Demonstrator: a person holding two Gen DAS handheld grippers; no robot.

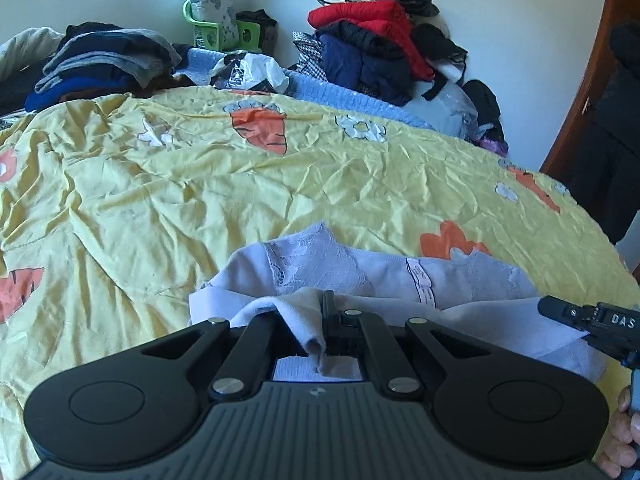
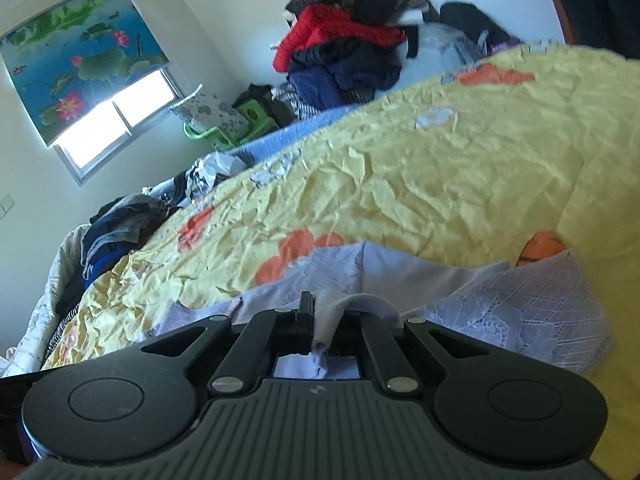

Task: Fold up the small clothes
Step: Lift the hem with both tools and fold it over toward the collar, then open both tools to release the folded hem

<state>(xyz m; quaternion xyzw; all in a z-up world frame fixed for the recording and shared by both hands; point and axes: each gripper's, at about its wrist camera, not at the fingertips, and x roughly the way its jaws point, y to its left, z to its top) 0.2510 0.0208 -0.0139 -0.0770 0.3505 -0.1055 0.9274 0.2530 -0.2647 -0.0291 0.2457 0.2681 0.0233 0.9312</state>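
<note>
Lavender underwear with lace panels (image 1: 320, 264) lies on the near part of the yellow carrot-print bedsheet (image 1: 200, 184), its near edge lifted. Left gripper (image 1: 332, 320) is clamped on a pinch of that edge; right gripper (image 2: 316, 320) likewise, further right along it. Judgement: carry both corners evenly toward the far edge, keep the hem taut, lay flat before letting go. Both tongs pitch downward over the bed, right one rolled sideways.

Bright window (image 2: 116, 120) daylight, fisheye-warped edges
</note>
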